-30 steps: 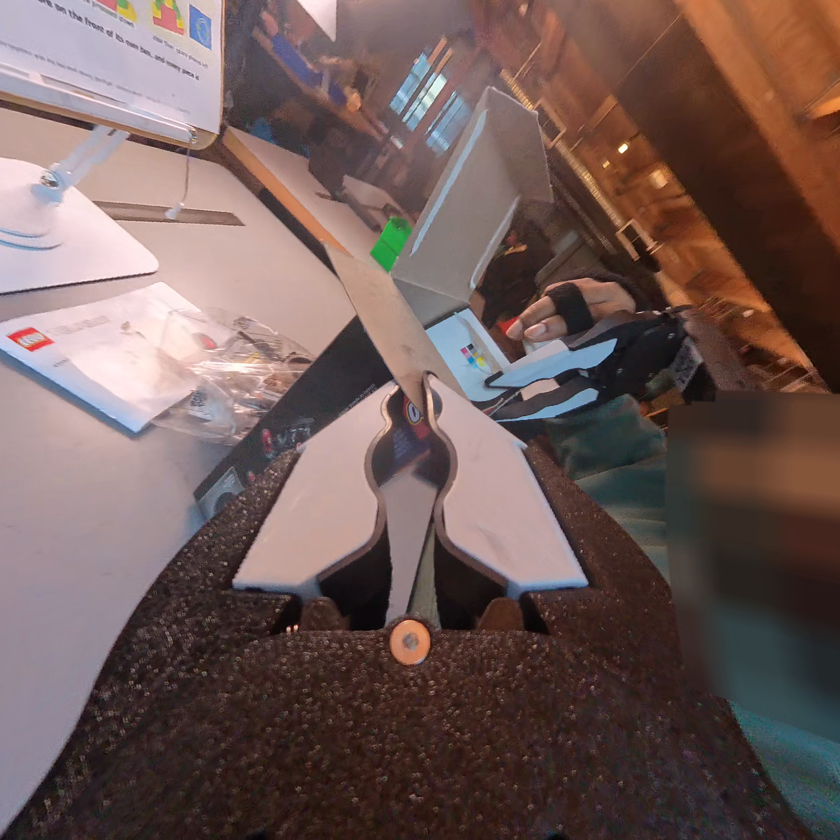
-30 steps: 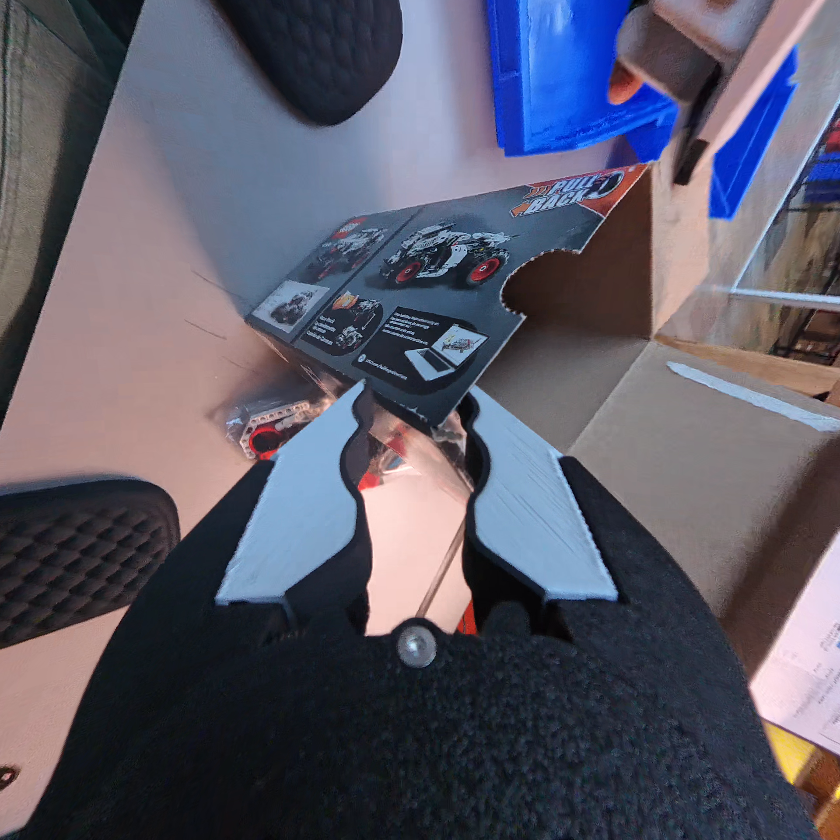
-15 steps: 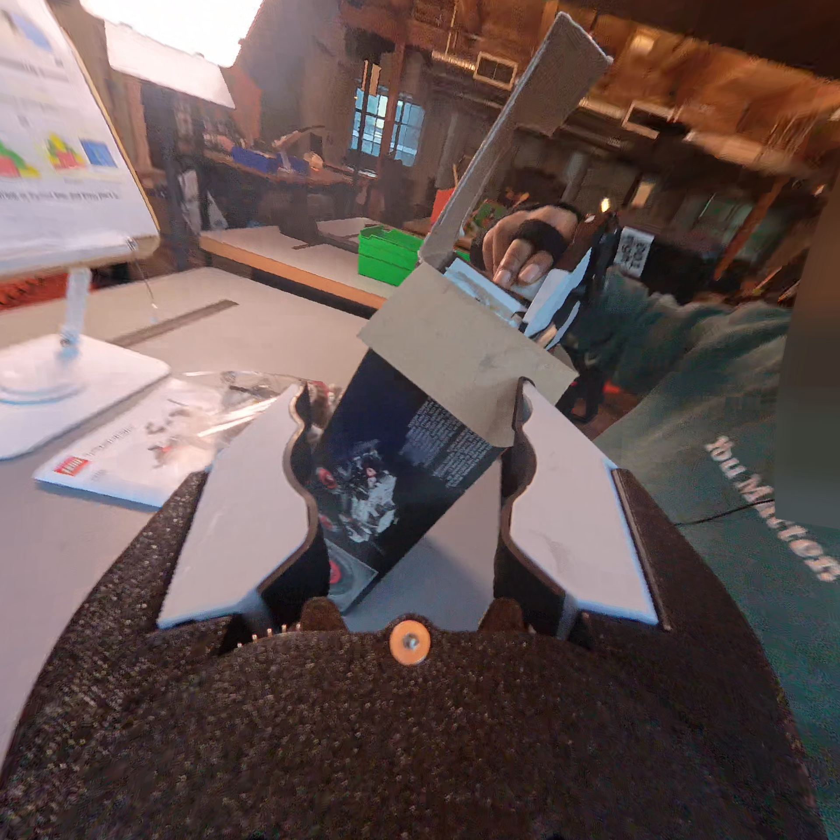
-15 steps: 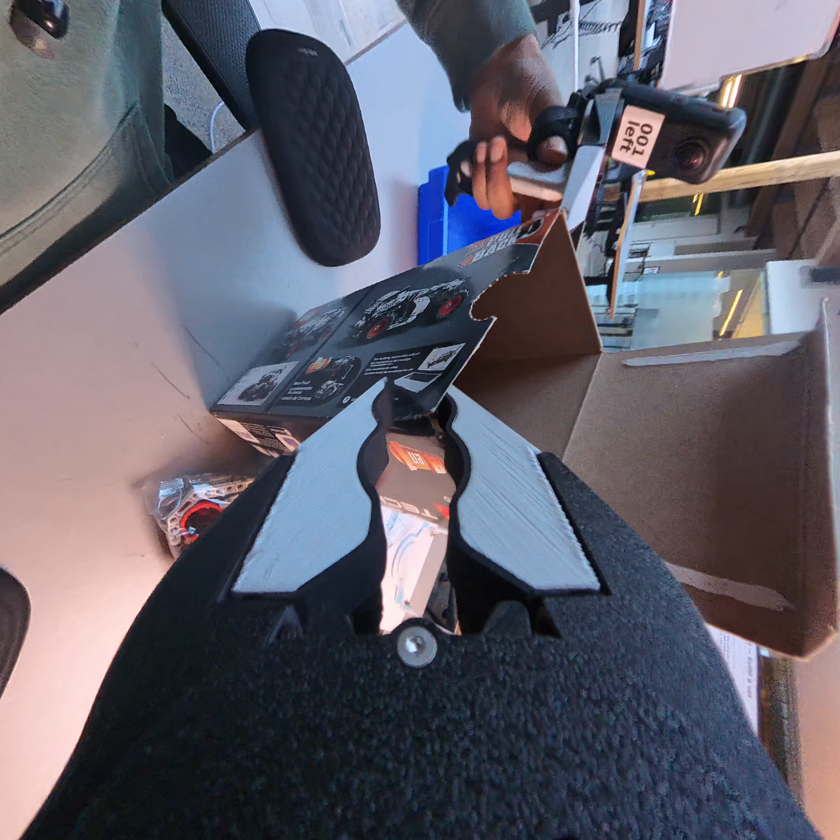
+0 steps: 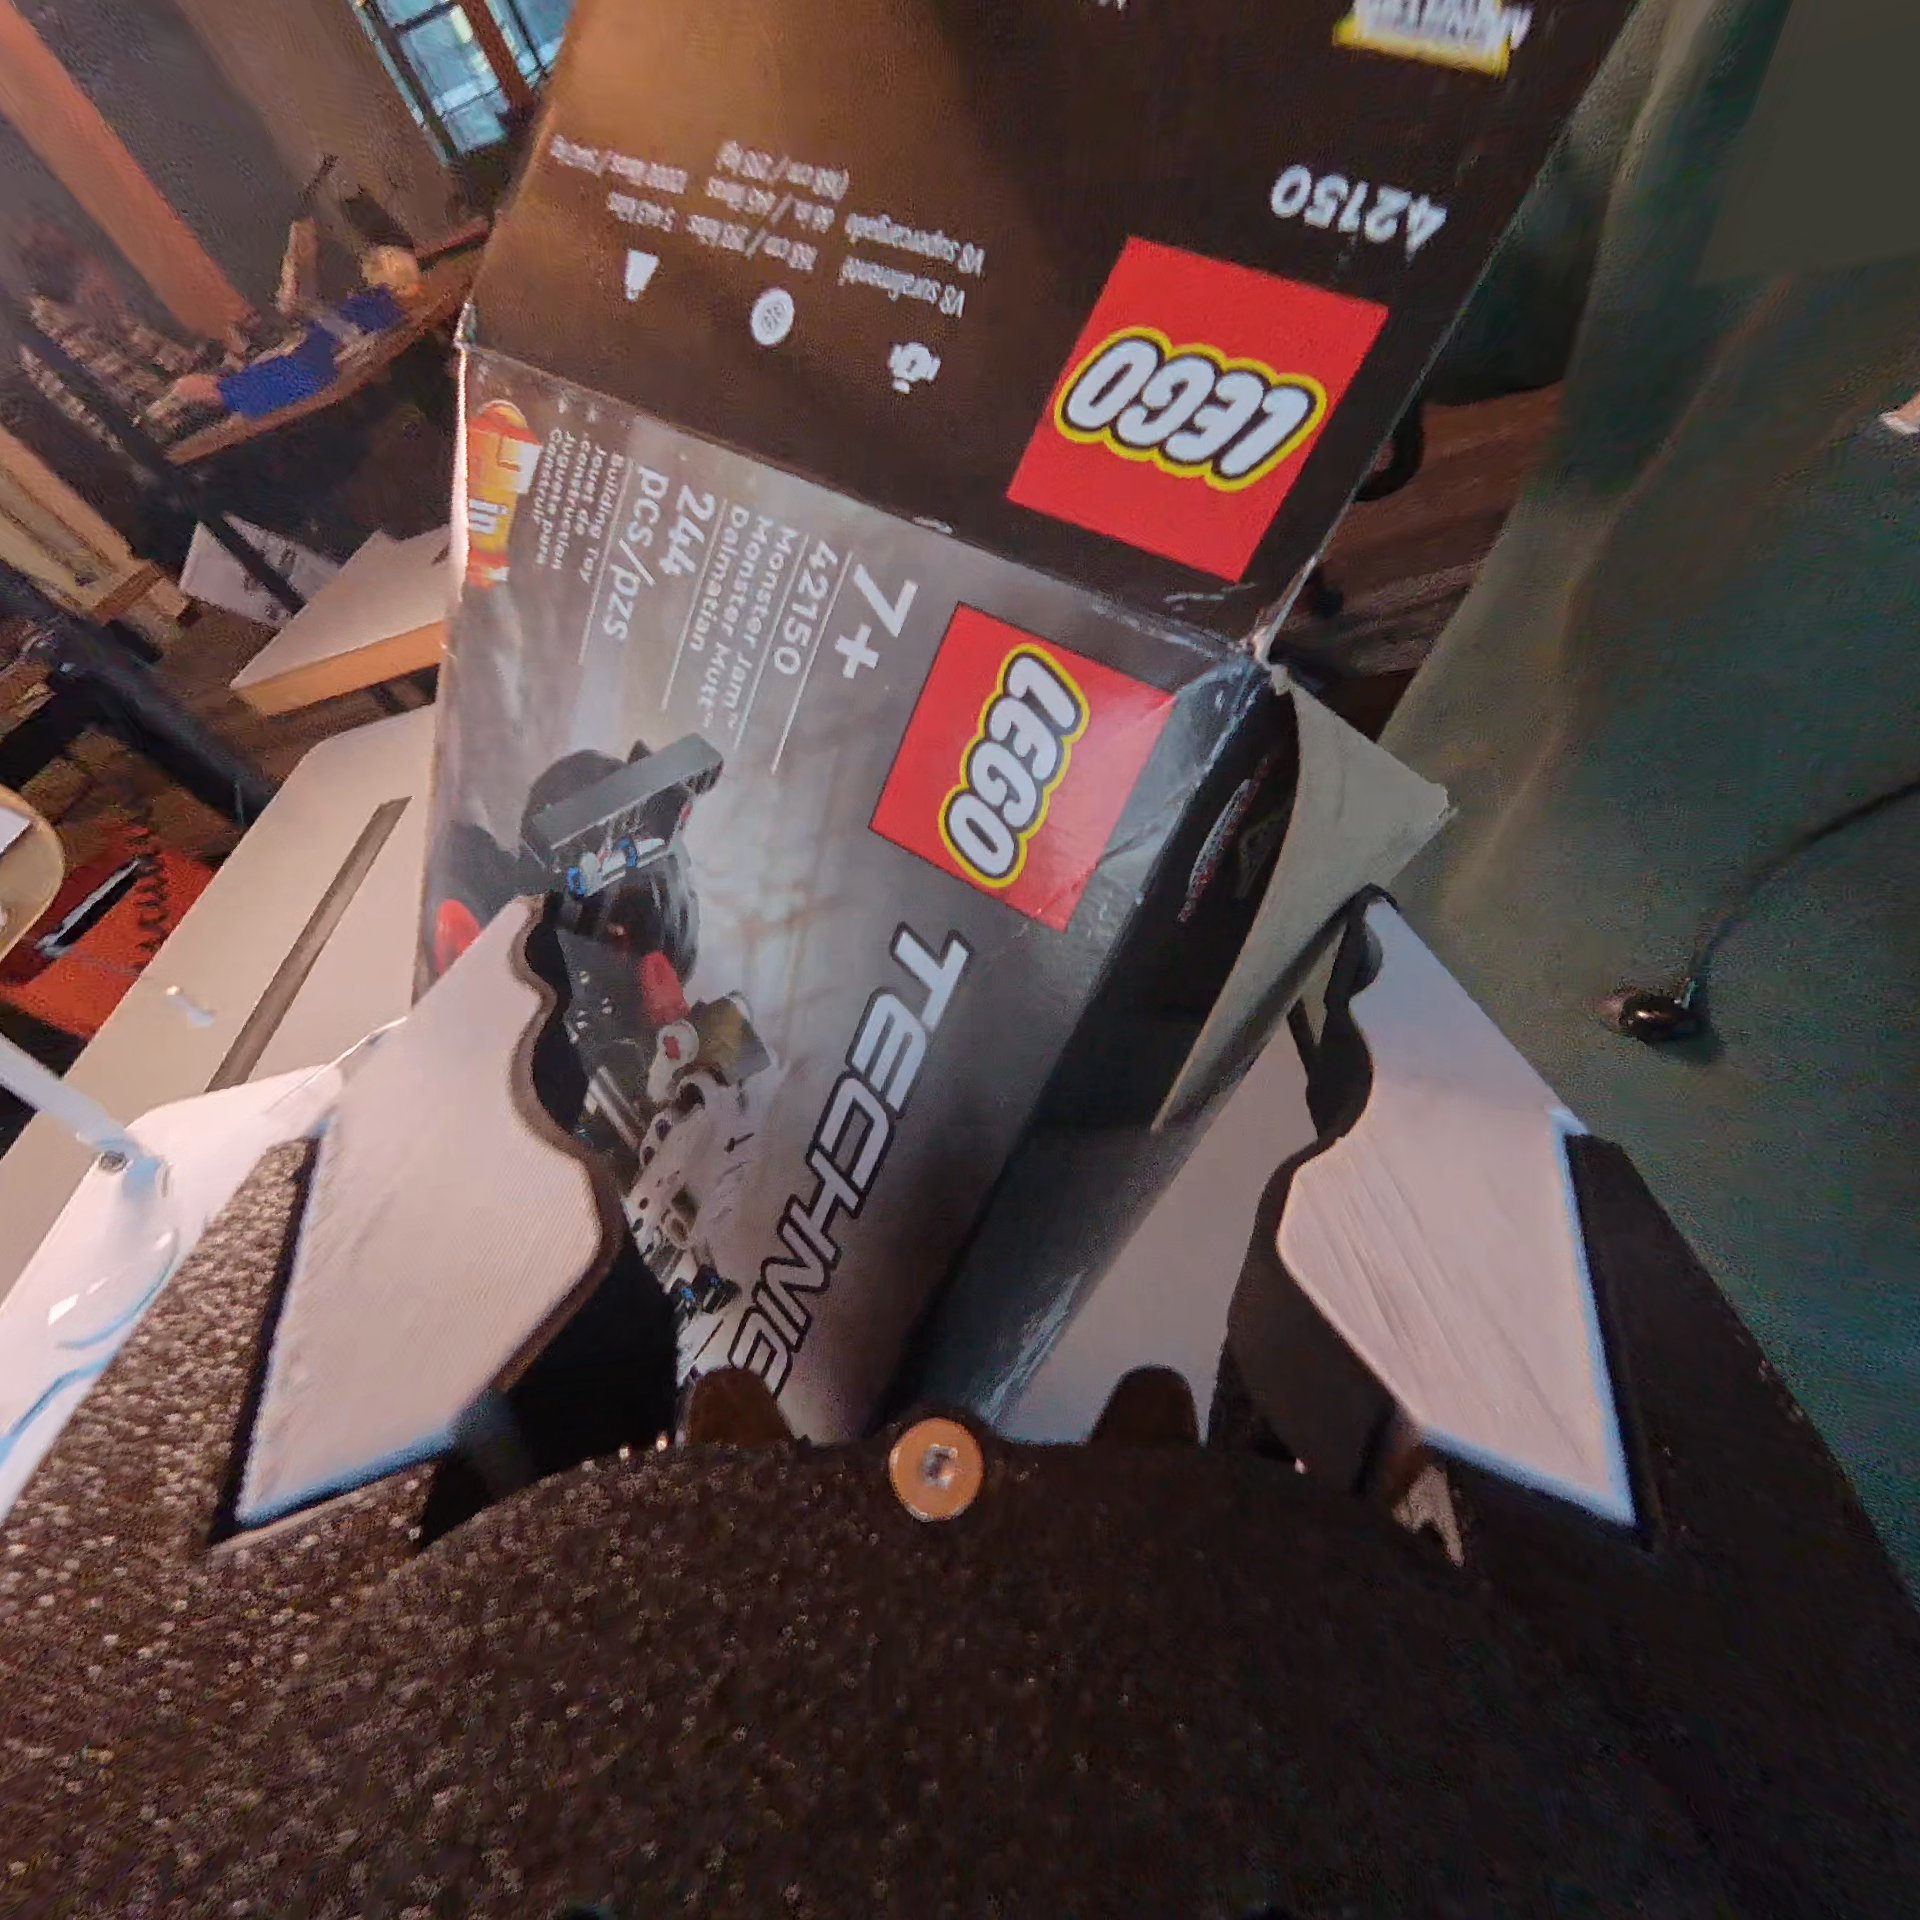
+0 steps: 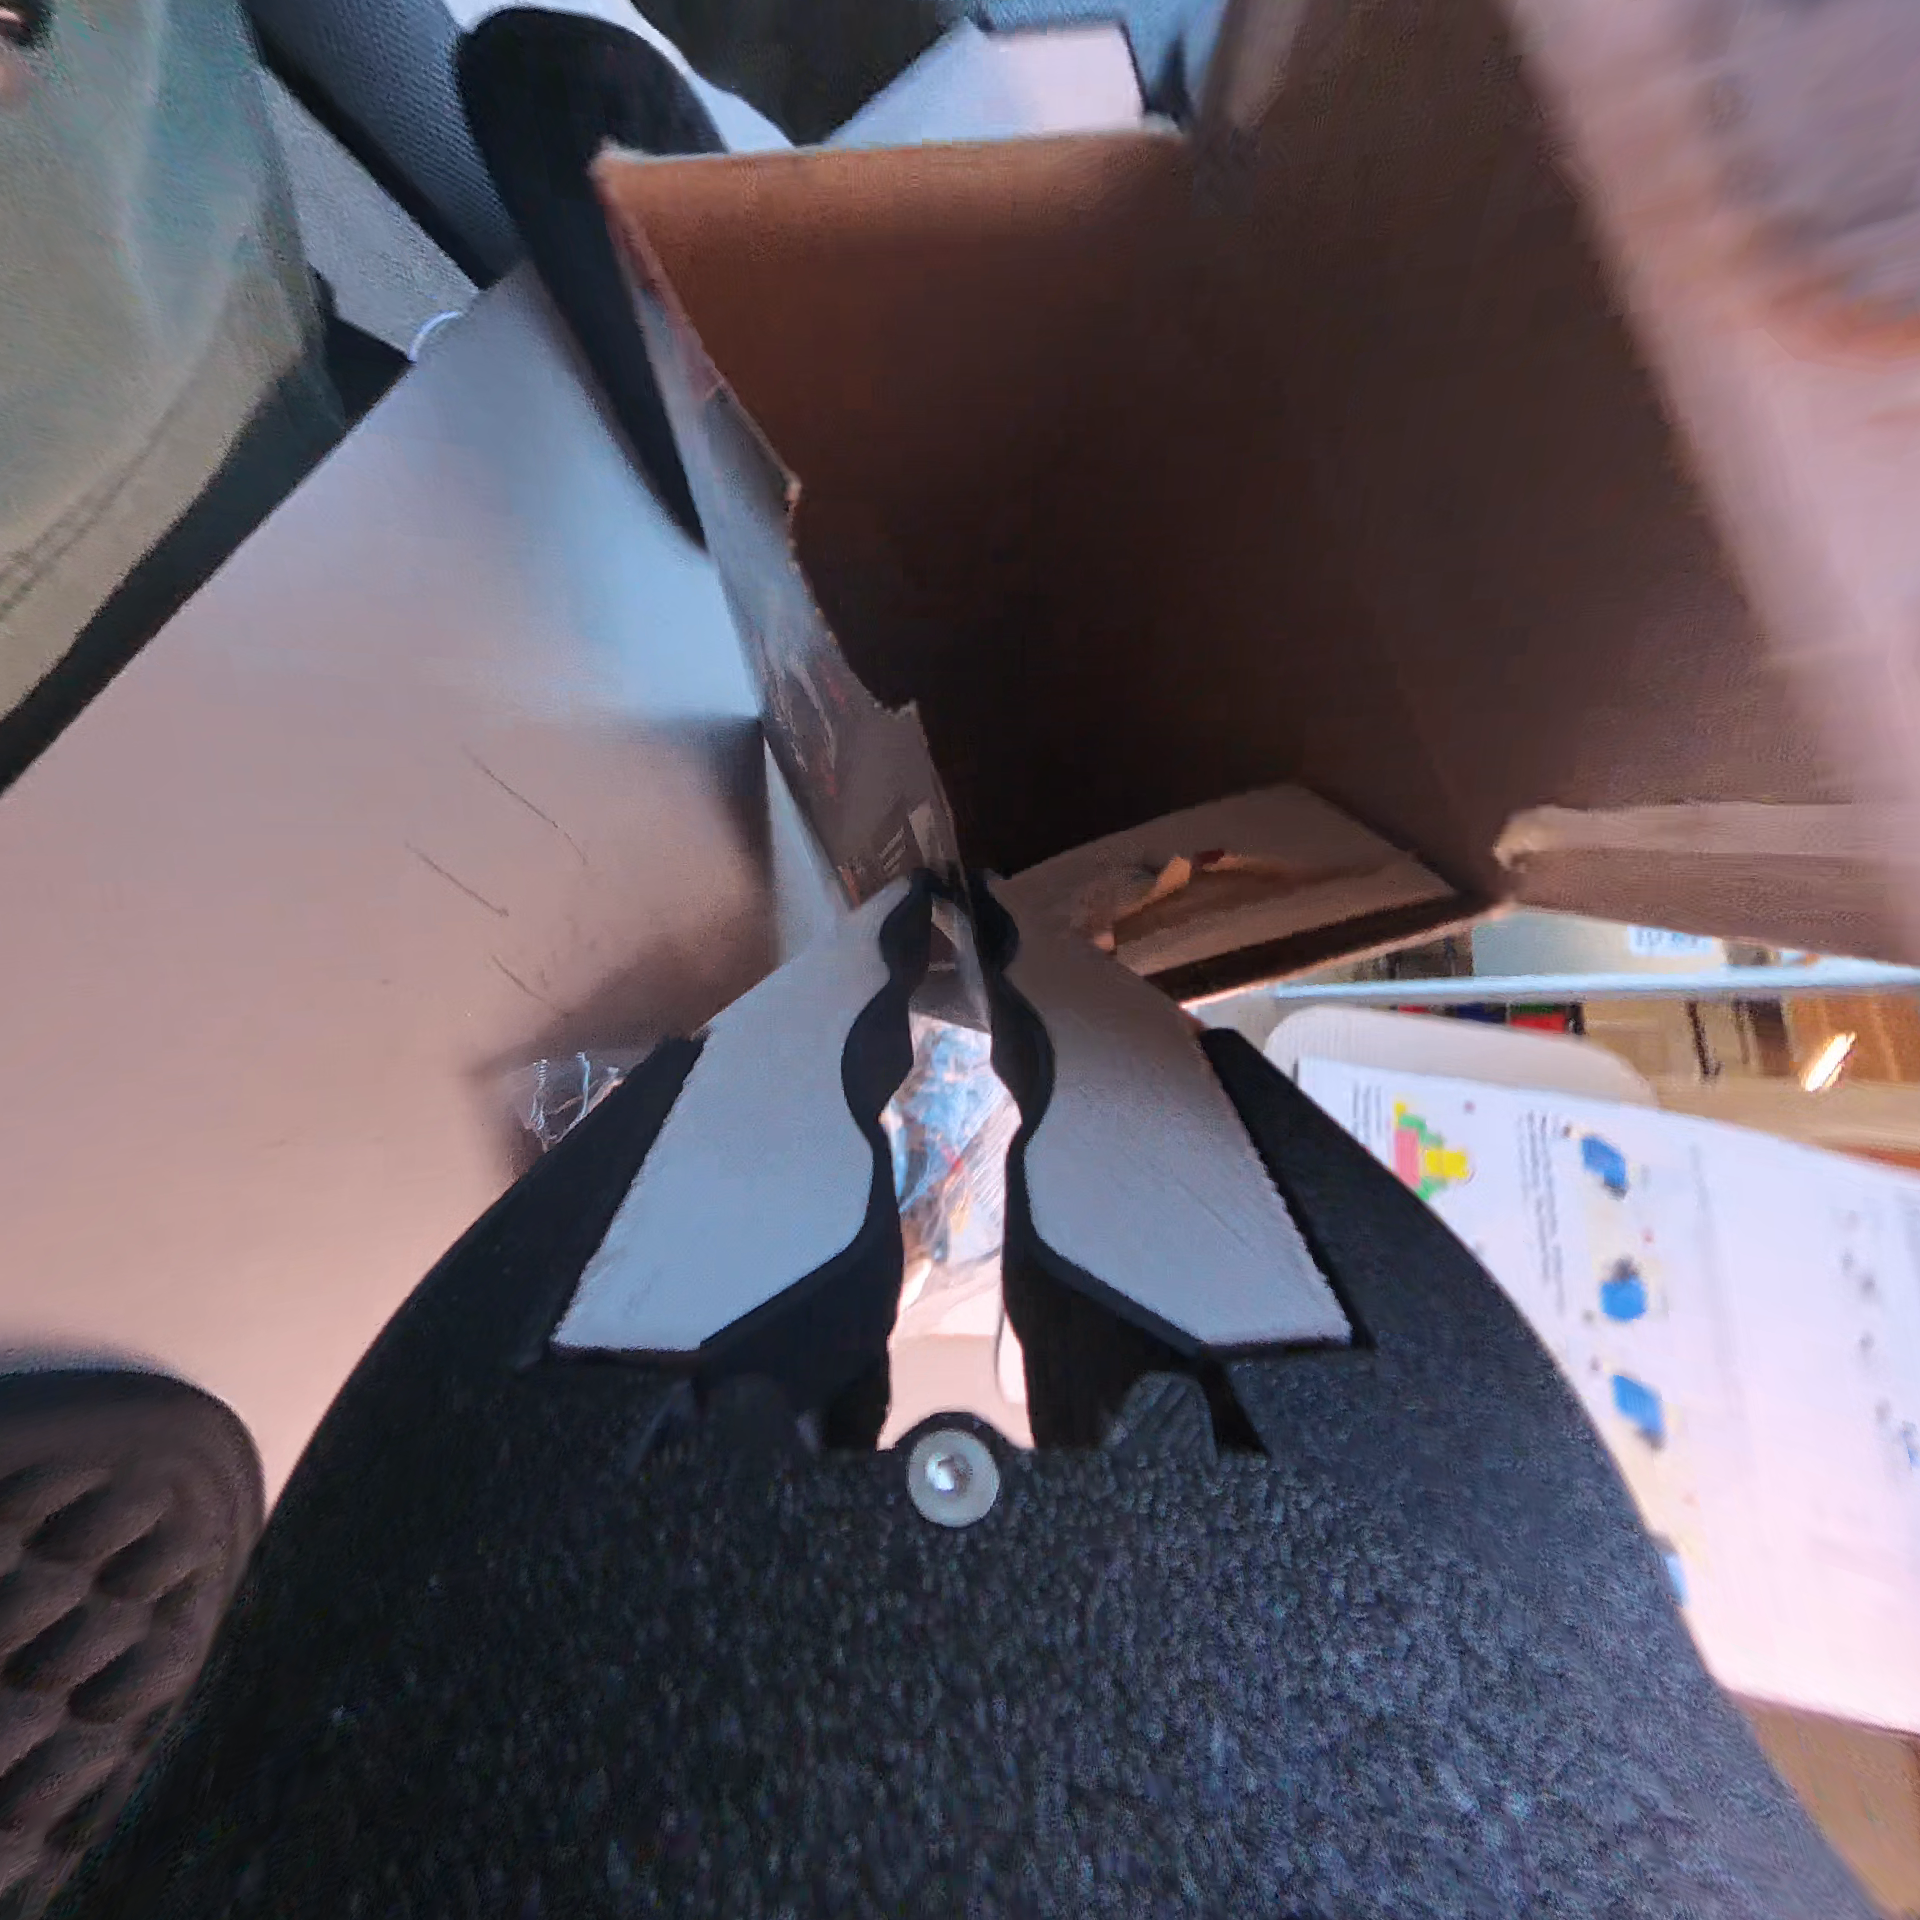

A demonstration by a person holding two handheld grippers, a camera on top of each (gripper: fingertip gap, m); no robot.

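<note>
Left gripper [image 5: 940,940] jaws spread wide around black printed cardboard toy box [image 5: 831,831], frame centre. Right gripper [image 6: 951,914] pinches box flap edge. Pale grey tabletop [image 6: 364,779] left; dim workshop w/ windows upper left.

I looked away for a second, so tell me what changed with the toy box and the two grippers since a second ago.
The left gripper let go of the thin flap it had pinched, opened wide and now straddles the toy box, which has swung up on end. The right gripper closed on a box flap. The clear parts bag remains on the table.
</note>
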